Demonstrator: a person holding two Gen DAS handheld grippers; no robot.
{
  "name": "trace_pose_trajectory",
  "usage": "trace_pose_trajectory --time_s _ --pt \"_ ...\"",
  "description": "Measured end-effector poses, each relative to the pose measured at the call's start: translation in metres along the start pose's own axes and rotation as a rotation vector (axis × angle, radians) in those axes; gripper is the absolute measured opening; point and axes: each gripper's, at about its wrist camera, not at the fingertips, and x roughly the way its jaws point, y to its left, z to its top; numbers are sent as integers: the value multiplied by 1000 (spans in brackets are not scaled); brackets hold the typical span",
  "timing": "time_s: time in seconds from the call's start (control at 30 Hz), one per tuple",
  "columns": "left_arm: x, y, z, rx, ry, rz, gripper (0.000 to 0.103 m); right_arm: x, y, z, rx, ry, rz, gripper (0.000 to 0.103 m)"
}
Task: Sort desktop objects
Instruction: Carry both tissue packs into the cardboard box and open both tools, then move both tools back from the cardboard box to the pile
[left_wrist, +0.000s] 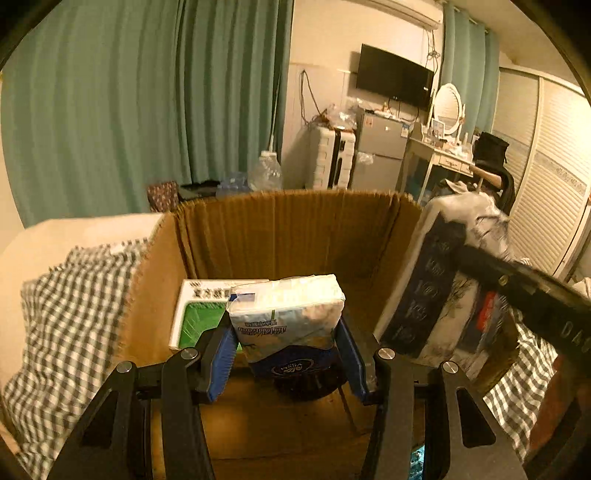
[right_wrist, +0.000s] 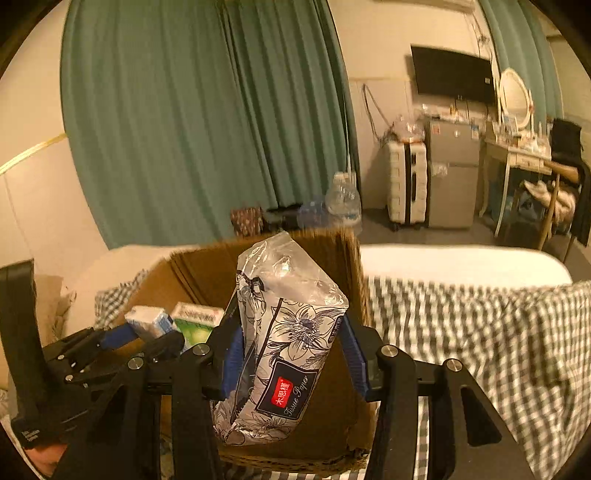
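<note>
My left gripper (left_wrist: 286, 350) is shut on a white and blue tissue pack (left_wrist: 286, 314) and holds it over the open cardboard box (left_wrist: 288, 229). A white and green box (left_wrist: 195, 314) lies inside, at the left wall. My right gripper (right_wrist: 291, 350) is shut on a flower-print tissue pack (right_wrist: 284, 332) labelled "Tissue Paper", held upright over the cardboard box's near right corner (right_wrist: 332, 406). The flower-print pack also shows at the right in the left wrist view (left_wrist: 443, 295). The left gripper with its pack (right_wrist: 147, 325) shows at the left in the right wrist view.
The box sits on a bed with a grey checked cloth (right_wrist: 480, 350) and a white cover (left_wrist: 74, 236). Behind are green curtains (left_wrist: 110, 110), a water bottle (left_wrist: 266, 171), a white suitcase (right_wrist: 406, 181), a small fridge (right_wrist: 452, 173) and a dressing table (right_wrist: 524, 155).
</note>
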Motion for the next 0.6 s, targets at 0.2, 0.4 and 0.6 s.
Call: trace_pose_trajectory --time_s 0.2,0.4,0.6 --pt "12 -10 -9 29 30 18 53 8 7 -7 -41 11 -42 51" --pt "11 -8 -13 36 47 62 85 0 7 -8 -10 -24 -45 76" --pt "-9 -5 -17 44 13 103 95 -27 7 -4 -12 -87 -62 82"
